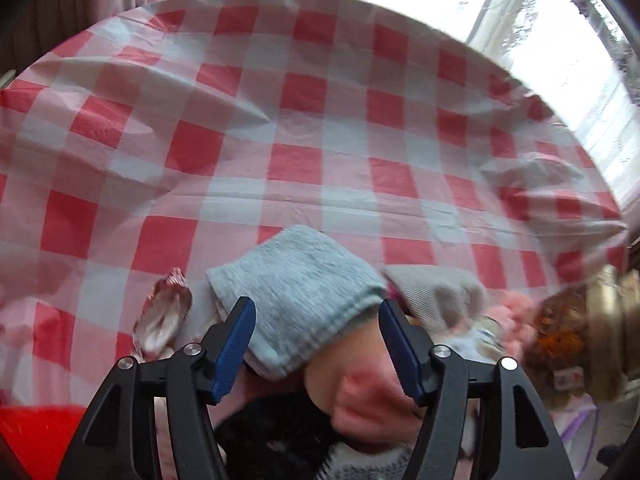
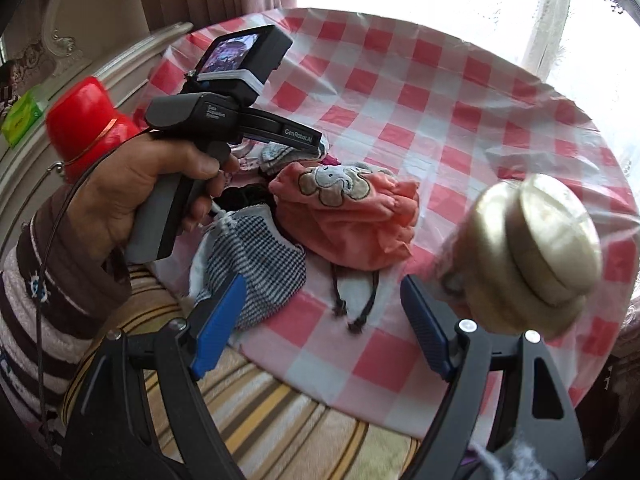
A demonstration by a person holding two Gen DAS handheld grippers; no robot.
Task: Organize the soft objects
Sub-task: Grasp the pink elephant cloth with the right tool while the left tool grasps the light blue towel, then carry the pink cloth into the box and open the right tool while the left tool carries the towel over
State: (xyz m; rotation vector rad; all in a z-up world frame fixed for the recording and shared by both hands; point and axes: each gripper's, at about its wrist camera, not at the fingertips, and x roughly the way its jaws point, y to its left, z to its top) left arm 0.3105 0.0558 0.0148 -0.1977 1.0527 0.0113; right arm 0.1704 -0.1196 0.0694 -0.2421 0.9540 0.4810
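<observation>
progress: early, judging by the jumbled heap | left gripper [image 1: 316, 344]: jaws wide, empty, over light-blue terry cloth [image 1: 296, 292] | right gripper [image 2: 324, 324]: wide open, empty | orange embroidered garment [image 2: 344, 216], black-and-white houndstooth cloth [image 2: 256, 264] unsorted on red-and-white checked tablecloth [image 2: 420, 92]

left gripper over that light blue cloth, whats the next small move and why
Probably ease the left gripper down and close on the light blue cloth. Its jaws stand open either side of the cloth's near edge, gripping nothing, and the cloth lies on top of the pile, unobstructed.
</observation>
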